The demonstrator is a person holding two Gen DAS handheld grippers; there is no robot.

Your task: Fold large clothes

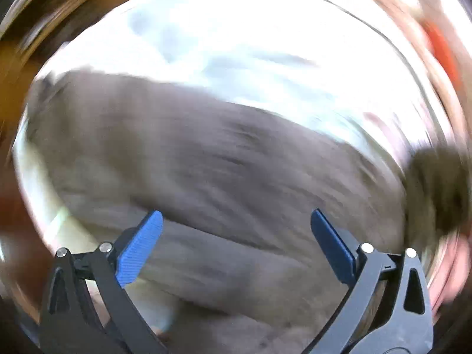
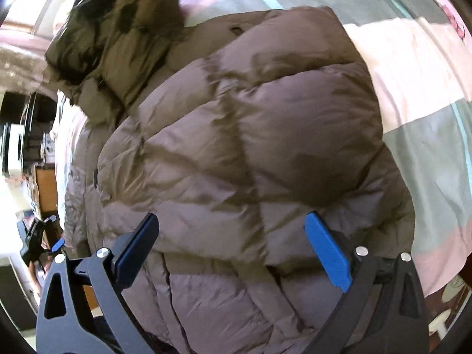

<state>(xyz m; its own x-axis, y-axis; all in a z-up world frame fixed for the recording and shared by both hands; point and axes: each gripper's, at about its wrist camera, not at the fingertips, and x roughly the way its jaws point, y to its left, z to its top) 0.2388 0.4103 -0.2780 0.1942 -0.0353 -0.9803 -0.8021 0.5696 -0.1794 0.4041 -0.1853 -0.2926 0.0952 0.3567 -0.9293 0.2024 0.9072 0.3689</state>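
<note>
A: The right hand-held gripper (image 2: 231, 246) hangs with its blue-padded jaws spread wide and nothing between them, just above the puffy taupe quilted down coat (image 2: 236, 135). The left hand-held gripper (image 1: 236, 243) is spread wide and empty too, though its view is smeared with blur.

B: Where does the coat lie?

A: On the bed, over a bedsheet with broad pink, white and grey-green stripes (image 2: 413, 88). Its brown fur-trimmed hood (image 2: 118, 23) sits at eleven o'clock in the right wrist view, and the body fills the middle.

B: How would it handle?

A: I'd judge it bulky but light, soft and springy, with a slick shell that could slide out of a shallow pinch. A deep bite on a stitched seam or the hem edge at six o'clock looks safest; the padding will likely puff any fold open again.

B: And the room?

A: Sunlit; dark furniture and a wooden cabinet (image 2: 47, 188) at nine o'clock, beside the bed.
</note>
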